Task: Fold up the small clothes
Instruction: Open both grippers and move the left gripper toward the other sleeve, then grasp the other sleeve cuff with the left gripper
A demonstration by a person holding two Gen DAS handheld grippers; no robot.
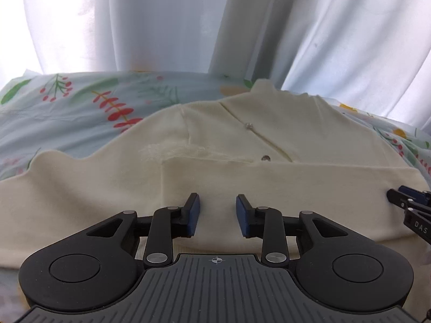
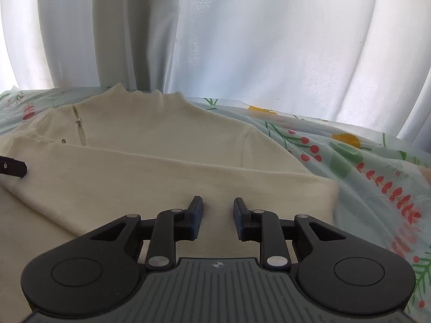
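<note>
A cream knit top (image 1: 215, 140) with a high neck and small shiny buttons lies flat on the floral sheet. A band of it is folded up across the body (image 1: 269, 180); it also shows in the right wrist view (image 2: 161, 177). My left gripper (image 1: 217, 210) is open and empty, just above the folded band near its left end. My right gripper (image 2: 217, 212) is open and empty above the band's right end. The right gripper's tip shows at the right edge of the left wrist view (image 1: 406, 204). The left gripper's fingertip (image 2: 16, 168) shows at the left edge of the right wrist view.
The pale blue sheet (image 2: 363, 167) with red berries and green leaves covers the surface around the top. White curtains (image 1: 188, 21) hang right behind the far edge. The top's left sleeve (image 1: 48, 169) spreads out to the left.
</note>
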